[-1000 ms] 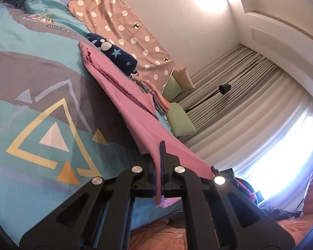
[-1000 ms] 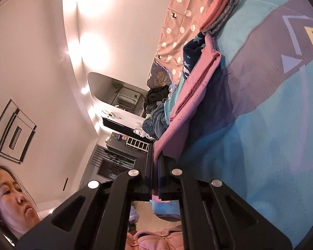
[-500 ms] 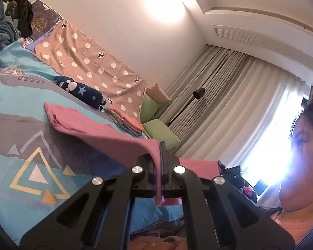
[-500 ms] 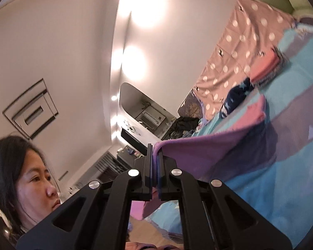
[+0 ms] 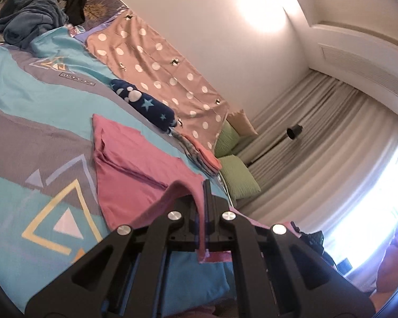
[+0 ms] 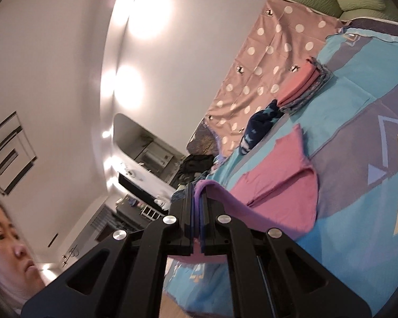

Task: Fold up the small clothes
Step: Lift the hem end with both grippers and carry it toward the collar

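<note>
A pink garment (image 5: 135, 169) lies partly spread on the blue and grey patterned bedspread (image 5: 39, 106). My left gripper (image 5: 206, 193) is shut on one near corner of it and holds that corner above the bed. In the right wrist view the same pink garment (image 6: 281, 185) lies on the bedspread (image 6: 358, 212), and my right gripper (image 6: 196, 198) is shut on its other near corner. The cloth between the two grippers is lifted and drapes back onto the rest of the garment.
A rolled navy star-print item (image 5: 143, 106) and a folded stack with a coral piece on top (image 5: 201, 156) lie beyond the garment. A polka-dot cloth (image 5: 159, 61), green pillows (image 5: 238, 177) and a heap of dark clothes (image 5: 39, 13) sit further off.
Both grippers have swung the held edge of the pink garment up and forward over the bed. The garment now lies flatter, with its far part spread on the bedspread.
</note>
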A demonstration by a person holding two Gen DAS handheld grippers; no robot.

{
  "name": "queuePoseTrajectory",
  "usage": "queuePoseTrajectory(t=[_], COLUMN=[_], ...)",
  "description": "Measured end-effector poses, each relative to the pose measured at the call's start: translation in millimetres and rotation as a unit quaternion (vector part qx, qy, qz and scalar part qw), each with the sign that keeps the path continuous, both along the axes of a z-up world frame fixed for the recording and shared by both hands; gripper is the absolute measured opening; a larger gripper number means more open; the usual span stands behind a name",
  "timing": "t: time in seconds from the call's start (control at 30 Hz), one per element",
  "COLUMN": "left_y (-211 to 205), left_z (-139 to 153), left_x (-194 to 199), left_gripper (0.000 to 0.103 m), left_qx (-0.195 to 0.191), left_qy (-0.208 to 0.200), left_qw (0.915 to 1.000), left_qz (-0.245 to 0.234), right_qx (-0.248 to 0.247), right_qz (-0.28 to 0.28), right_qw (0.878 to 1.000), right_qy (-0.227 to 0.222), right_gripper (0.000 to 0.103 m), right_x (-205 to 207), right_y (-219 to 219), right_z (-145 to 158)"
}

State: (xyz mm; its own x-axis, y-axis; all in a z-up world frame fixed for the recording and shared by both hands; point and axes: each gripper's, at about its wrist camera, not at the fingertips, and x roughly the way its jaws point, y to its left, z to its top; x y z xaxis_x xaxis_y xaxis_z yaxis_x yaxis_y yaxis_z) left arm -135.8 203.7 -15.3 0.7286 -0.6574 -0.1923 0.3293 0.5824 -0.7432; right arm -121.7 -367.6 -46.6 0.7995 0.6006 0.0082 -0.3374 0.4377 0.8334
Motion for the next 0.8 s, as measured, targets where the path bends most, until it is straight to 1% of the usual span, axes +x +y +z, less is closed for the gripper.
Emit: queuePoseTrajectory(t=[0.1,0.3,0.6,0.8], left_y=[-0.2,-3.8,-7.1,-8.1], left_z=[3.3,13.0,22.9,25.7], left_x=[18.6,47.6,81.6,104.6], left_gripper=[0.002,0.002,0.002,0.002], left_qx=[-0.006,-0.001,0.007,0.007], left_qy=[-0.001,-0.004,-0.006,-0.004], left_qw=[1.0000,1.0000,1.0000,0.9999], left_qz=[0.003,0.004,0.003,0.007], right_qx=[-0.011,-0.018,-0.018,-0.037], right_qz=[-0.006,-0.009,-0.010,-0.010], right_qw=[1.000,1.000,1.000,0.999], right_qy=[0.001,-0.004,0.007,0.004], right_gripper=[0.003,0.003,0.003,0.003], right_x=[17.6,45.4,83.0,105.4], right_y=[1.9,3.1,-0.4,1.9], right_z=[3.0,9.0,9.8,17.7])
